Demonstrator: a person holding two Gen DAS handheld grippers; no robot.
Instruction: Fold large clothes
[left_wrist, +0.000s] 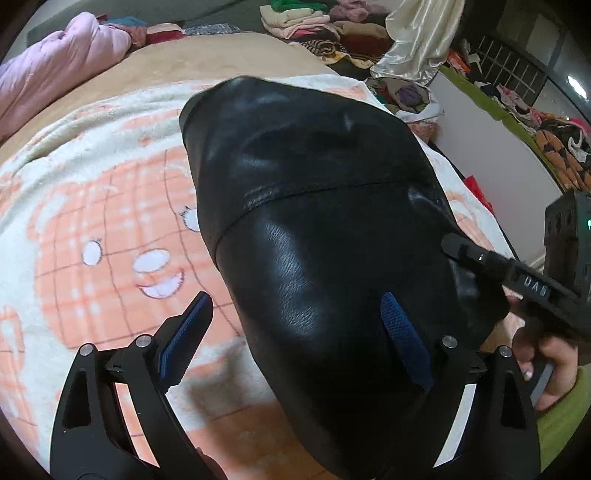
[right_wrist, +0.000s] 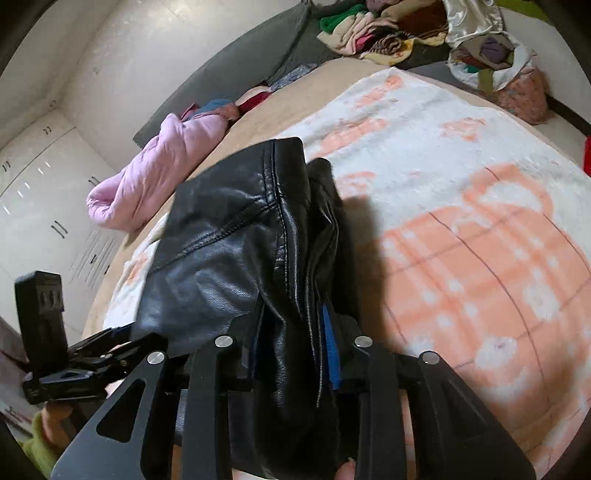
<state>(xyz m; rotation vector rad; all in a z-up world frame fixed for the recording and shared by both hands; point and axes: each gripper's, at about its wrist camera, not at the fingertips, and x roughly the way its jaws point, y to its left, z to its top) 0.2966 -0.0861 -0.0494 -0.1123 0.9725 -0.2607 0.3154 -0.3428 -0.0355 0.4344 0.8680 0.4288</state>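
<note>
The black leather jacket (right_wrist: 236, 258) lies folded on the peach and white blanket (right_wrist: 461, 229). Its thick edge sits between the narrow jaws of the right gripper (right_wrist: 295, 332), which clamp it. The left gripper (left_wrist: 295, 325) has wide jaws; one blue pad (left_wrist: 402, 332) lies on the leather, nothing gripped.

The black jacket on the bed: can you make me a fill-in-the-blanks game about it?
1. The black leather jacket lies on a blanket with a smiling ____ face.
2. The right gripper is ____ on the jacket.
3. The left gripper has its jaws ____.
4. The puffy coat beside the blanket is ____.

Missing words: cartoon, shut, open, pink
</note>
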